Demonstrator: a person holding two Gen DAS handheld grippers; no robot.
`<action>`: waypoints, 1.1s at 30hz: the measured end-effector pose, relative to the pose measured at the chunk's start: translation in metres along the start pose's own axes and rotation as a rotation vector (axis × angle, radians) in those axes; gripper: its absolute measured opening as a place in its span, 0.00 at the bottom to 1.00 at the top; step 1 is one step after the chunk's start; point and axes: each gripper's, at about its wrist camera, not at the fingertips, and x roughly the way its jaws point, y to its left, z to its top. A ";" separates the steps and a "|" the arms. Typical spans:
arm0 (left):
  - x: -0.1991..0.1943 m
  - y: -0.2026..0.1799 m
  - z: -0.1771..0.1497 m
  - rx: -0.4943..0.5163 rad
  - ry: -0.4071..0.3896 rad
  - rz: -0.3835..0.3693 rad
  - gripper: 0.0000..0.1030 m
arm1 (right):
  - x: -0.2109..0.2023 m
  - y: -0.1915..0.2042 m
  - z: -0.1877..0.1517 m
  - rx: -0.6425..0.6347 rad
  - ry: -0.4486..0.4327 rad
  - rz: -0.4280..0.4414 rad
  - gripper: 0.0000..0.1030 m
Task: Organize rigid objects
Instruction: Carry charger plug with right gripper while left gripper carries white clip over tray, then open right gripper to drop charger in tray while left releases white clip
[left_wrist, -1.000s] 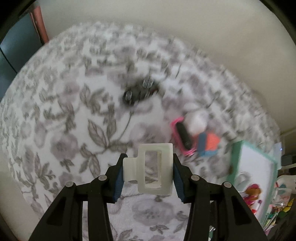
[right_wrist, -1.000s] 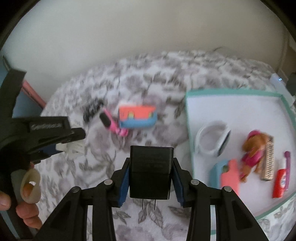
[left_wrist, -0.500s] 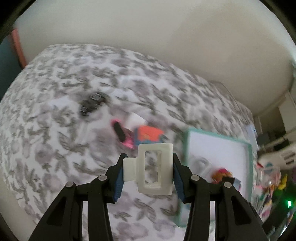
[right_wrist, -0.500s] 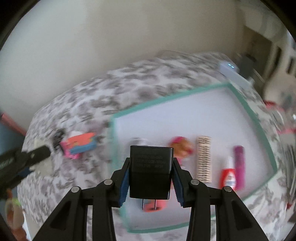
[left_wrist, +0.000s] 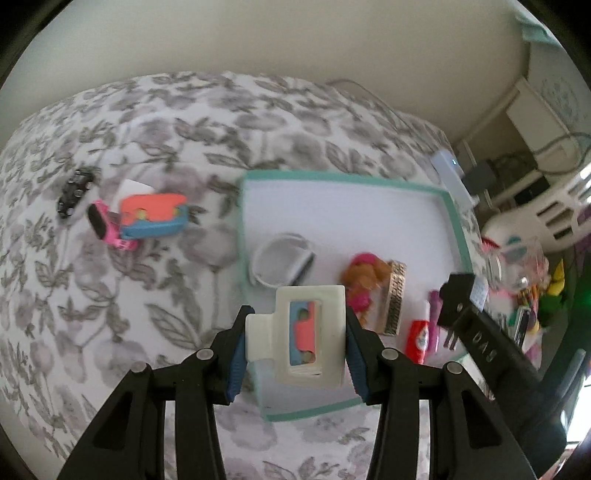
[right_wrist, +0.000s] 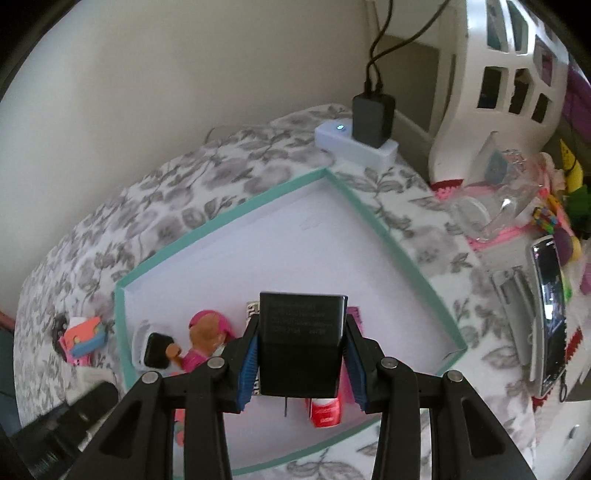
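Observation:
My left gripper (left_wrist: 297, 343) is shut on a white plastic frame piece (left_wrist: 334, 332) with a rectangular window, held over the near left corner of the teal-rimmed white tray (left_wrist: 332, 176). My right gripper (right_wrist: 301, 347) is shut on a black charger plug (right_wrist: 301, 325), prongs toward me, above the tray (right_wrist: 221, 229). The left wrist view also shows that plug (left_wrist: 458, 295) at the tray's right side. Inside the tray lie a white wristband (left_wrist: 280, 262), a doll (left_wrist: 364, 280), a comb (left_wrist: 395, 295) and a red tube (left_wrist: 417, 336).
On the floral bedcover left of the tray lie an orange-blue toy (left_wrist: 153, 216), a pink watch (left_wrist: 105, 225) and a black toy car (left_wrist: 75, 188). A power strip (right_wrist: 354, 146) sits beyond the tray's far corner. A phone (right_wrist: 550, 314) and toy clutter fill the right.
Both grippers have swept to the right, from over the bedcover to over the tray, each rolling a little and keeping its object.

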 end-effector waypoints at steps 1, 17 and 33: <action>0.003 -0.003 -0.001 0.006 0.007 -0.001 0.47 | 0.000 0.000 0.001 -0.002 -0.001 -0.001 0.42; 0.044 -0.024 -0.009 0.077 0.070 0.043 0.47 | 0.026 0.000 -0.002 -0.033 0.059 -0.005 0.42; 0.055 -0.043 0.004 0.140 0.013 0.034 0.49 | 0.029 0.000 0.006 -0.039 0.066 -0.006 0.43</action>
